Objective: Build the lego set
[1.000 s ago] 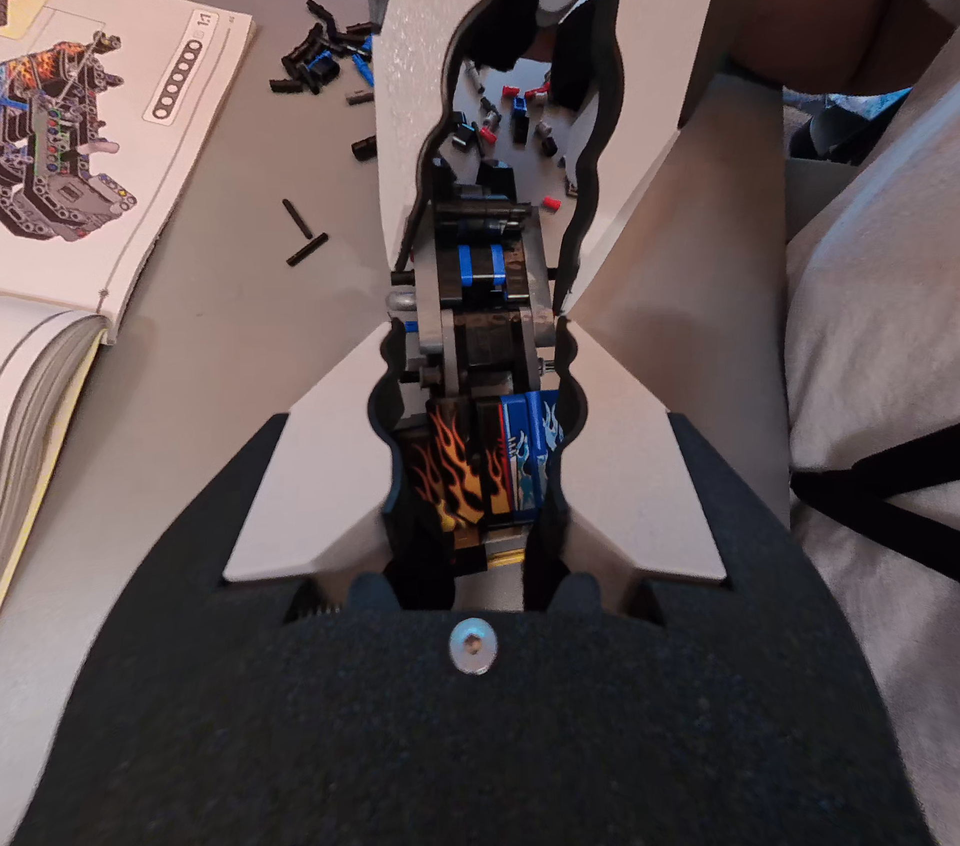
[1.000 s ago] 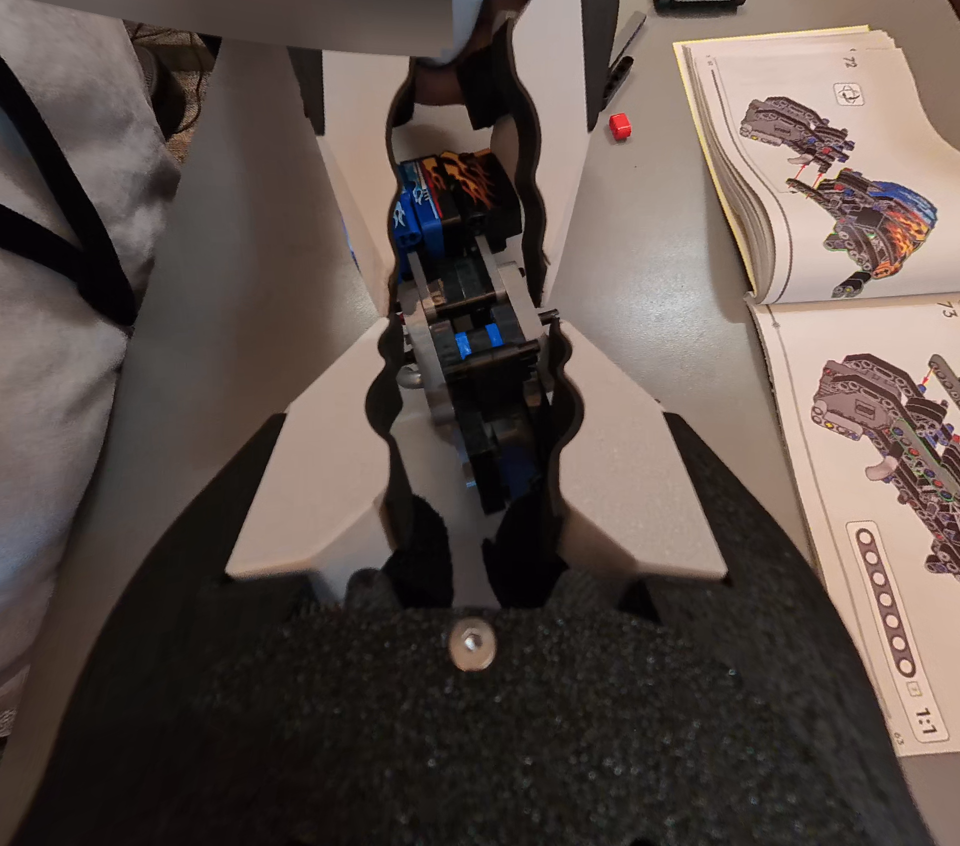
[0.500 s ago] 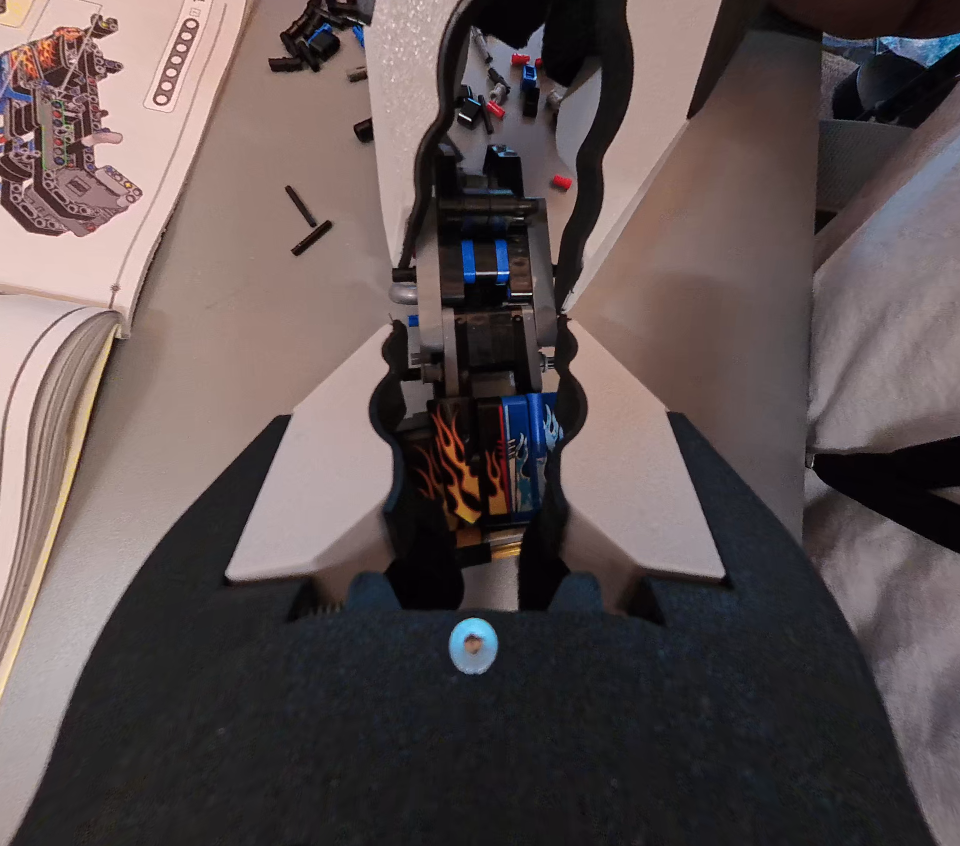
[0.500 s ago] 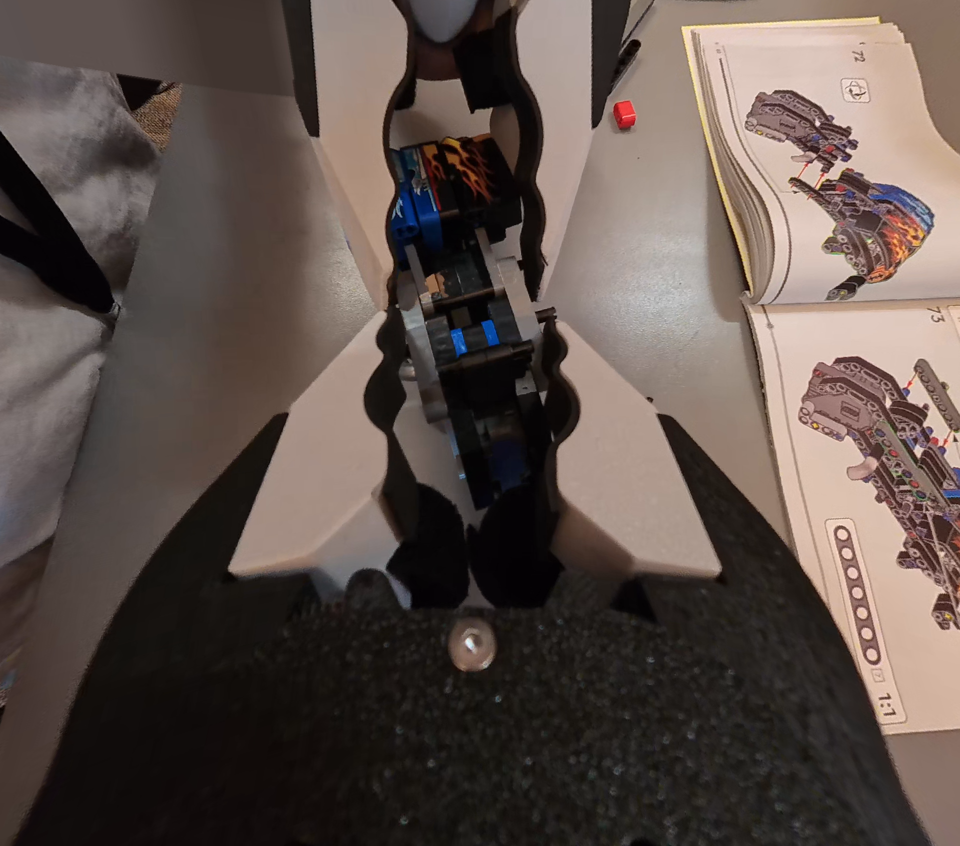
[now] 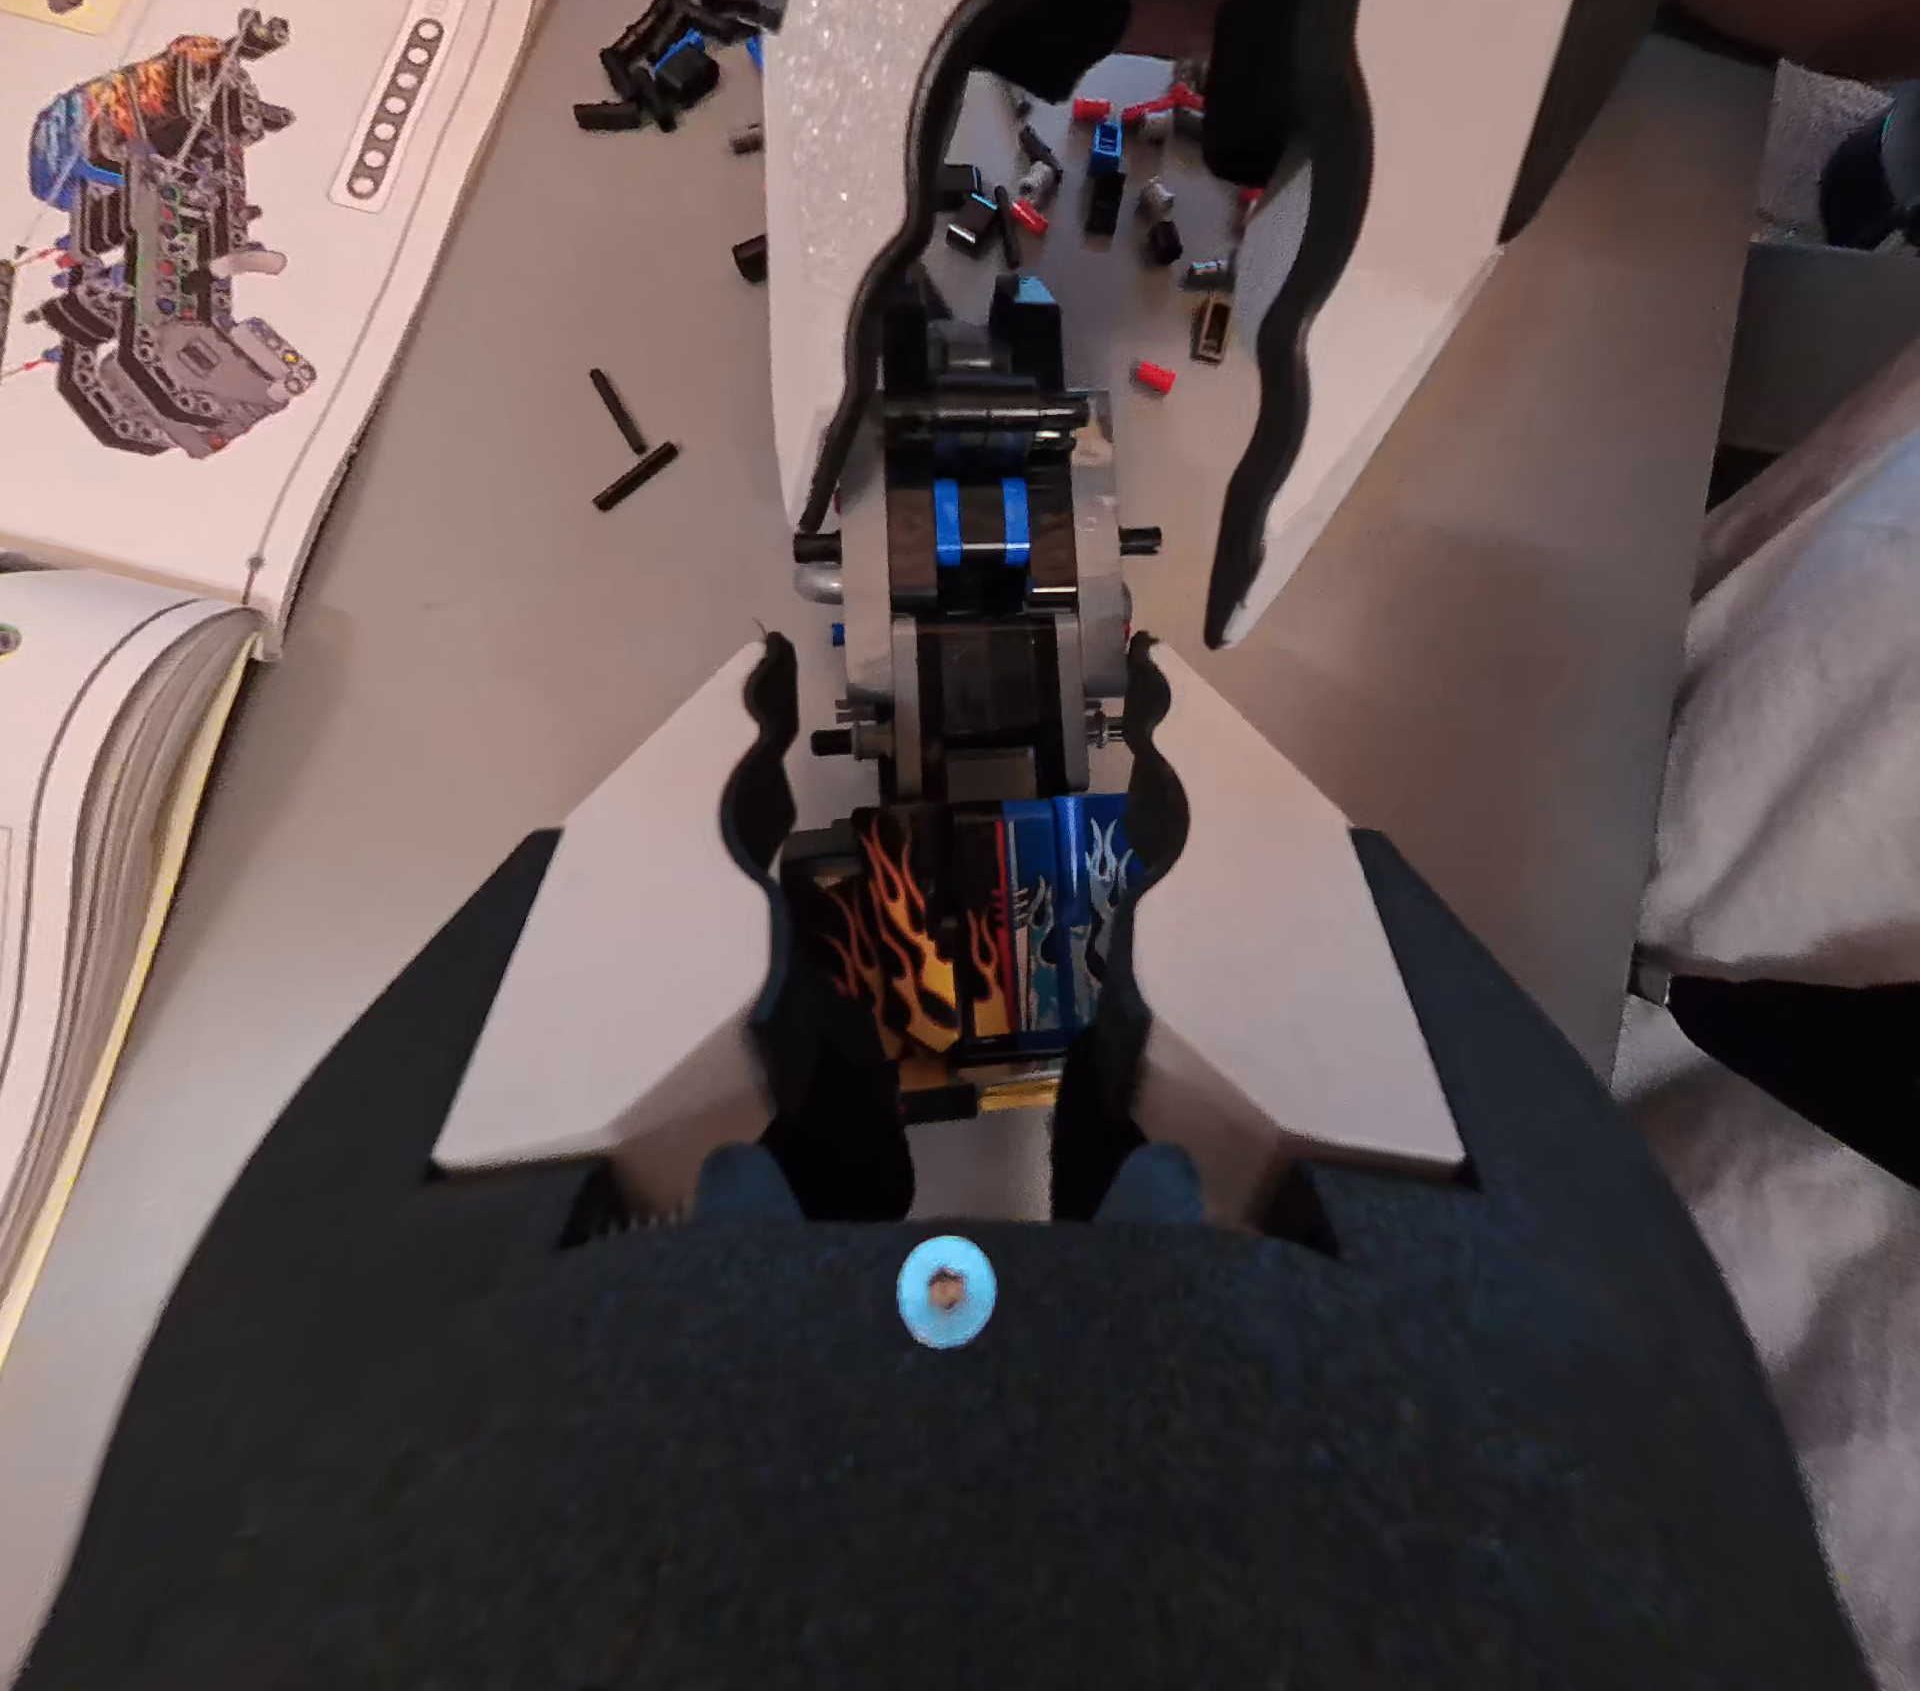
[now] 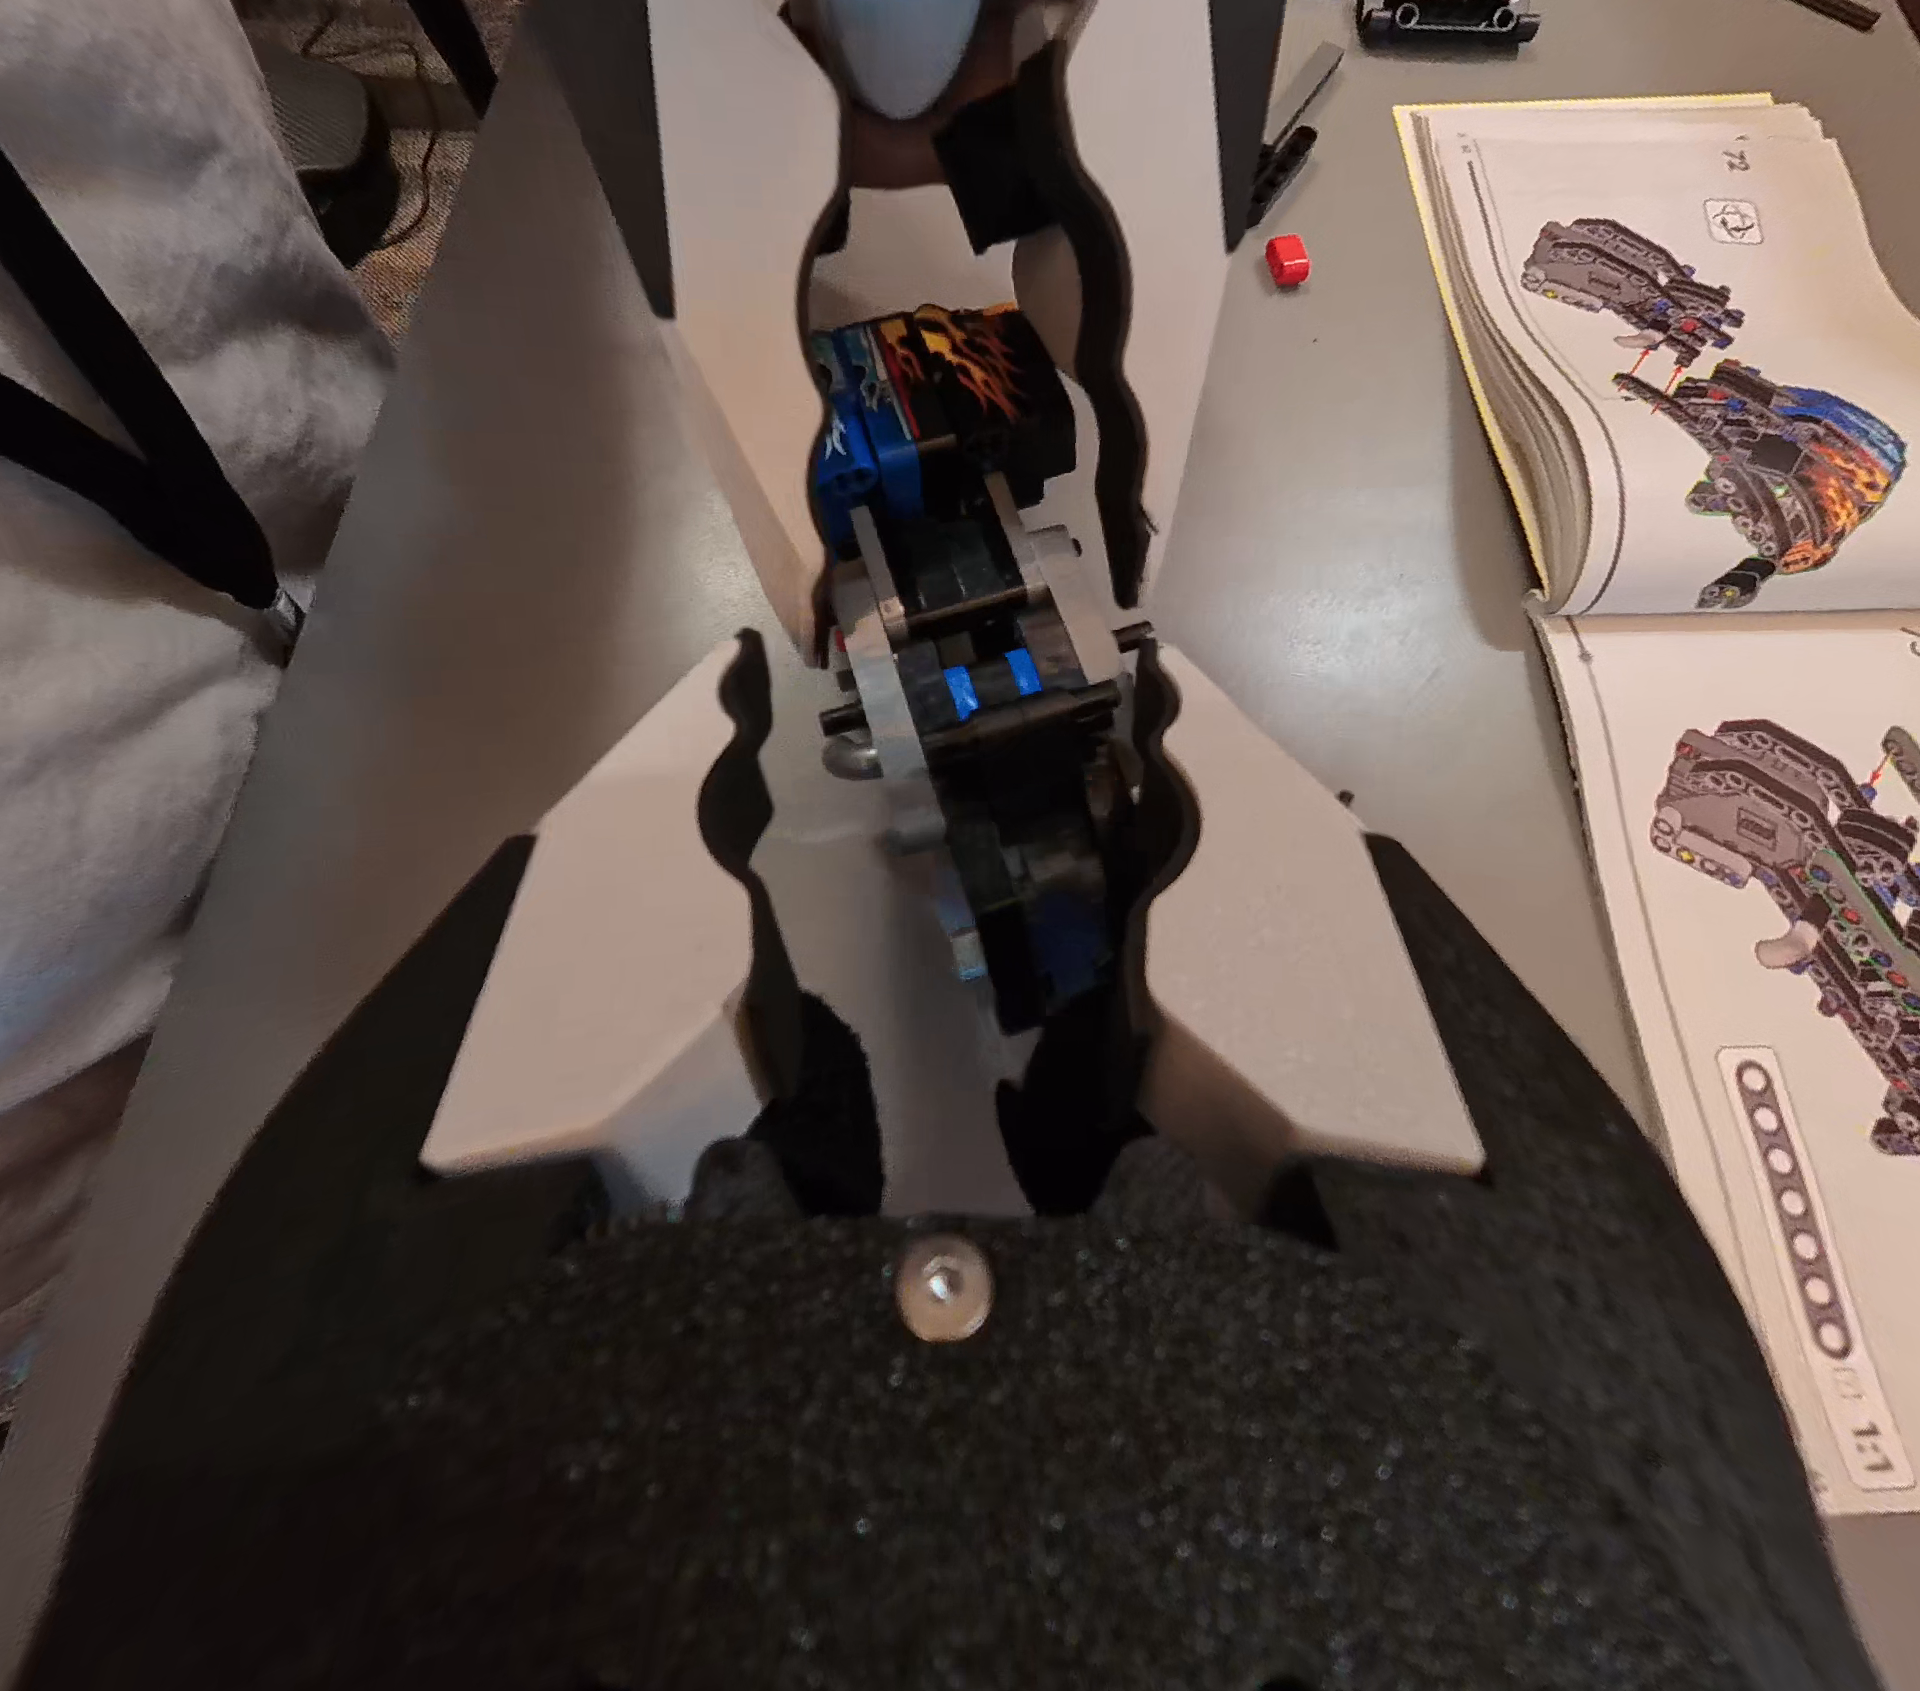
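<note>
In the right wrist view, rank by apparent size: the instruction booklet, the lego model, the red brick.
1. Instruction booklet, though cropped by the frame edge.
2. Lego model, partly hidden by the grippers.
3. Red brick, clearly smallest.

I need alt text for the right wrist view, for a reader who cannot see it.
A partly built lego model, black and grey with flame-printed panels, lies between two facing tools: the right tool loosely around its near end, the left tool at the flame end. An open instruction booklet lies on the grey table to the right.
</note>
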Tool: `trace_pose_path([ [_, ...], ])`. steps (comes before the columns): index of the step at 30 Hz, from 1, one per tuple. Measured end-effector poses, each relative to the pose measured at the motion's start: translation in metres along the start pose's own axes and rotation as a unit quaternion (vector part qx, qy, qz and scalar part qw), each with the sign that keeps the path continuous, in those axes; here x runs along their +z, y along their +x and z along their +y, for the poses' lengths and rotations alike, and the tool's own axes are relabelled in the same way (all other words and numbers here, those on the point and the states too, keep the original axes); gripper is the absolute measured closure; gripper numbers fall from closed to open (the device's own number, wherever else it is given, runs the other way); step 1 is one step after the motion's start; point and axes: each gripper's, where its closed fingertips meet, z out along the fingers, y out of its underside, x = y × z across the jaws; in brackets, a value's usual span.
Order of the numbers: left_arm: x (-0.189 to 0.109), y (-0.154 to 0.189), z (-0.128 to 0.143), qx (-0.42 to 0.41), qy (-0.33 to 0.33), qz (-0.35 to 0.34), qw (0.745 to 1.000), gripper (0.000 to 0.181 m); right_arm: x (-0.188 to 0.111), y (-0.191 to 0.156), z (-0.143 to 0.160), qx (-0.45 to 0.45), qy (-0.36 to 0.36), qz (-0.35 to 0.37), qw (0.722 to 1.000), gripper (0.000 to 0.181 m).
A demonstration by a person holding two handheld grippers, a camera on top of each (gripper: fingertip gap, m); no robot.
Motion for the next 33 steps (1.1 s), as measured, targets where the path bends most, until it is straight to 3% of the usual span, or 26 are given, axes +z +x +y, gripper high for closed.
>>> trace_pose_path([
  [10, 0.007, 0.01, -0.004, -0.001, -0.09, 0.024, 0.996, 0.13, -0.003, -0.001, 0.004, -0.008, 0.023, 0.022, 0.999, 0.11],
  [26, 0.008, 0.012, -0.008, -0.045, -0.1, -0.016, 0.994, 0.13, -0.005, -0.001, 0.008, -0.032, 0.029, 0.044, 0.998, 0.112],
  [33, 0.008, 0.01, -0.007, 0.011, -0.122, -0.048, 0.991, 0.13, -0.006, -0.001, 0.01, -0.067, 0.013, 0.077, 0.995, 0.115],
])
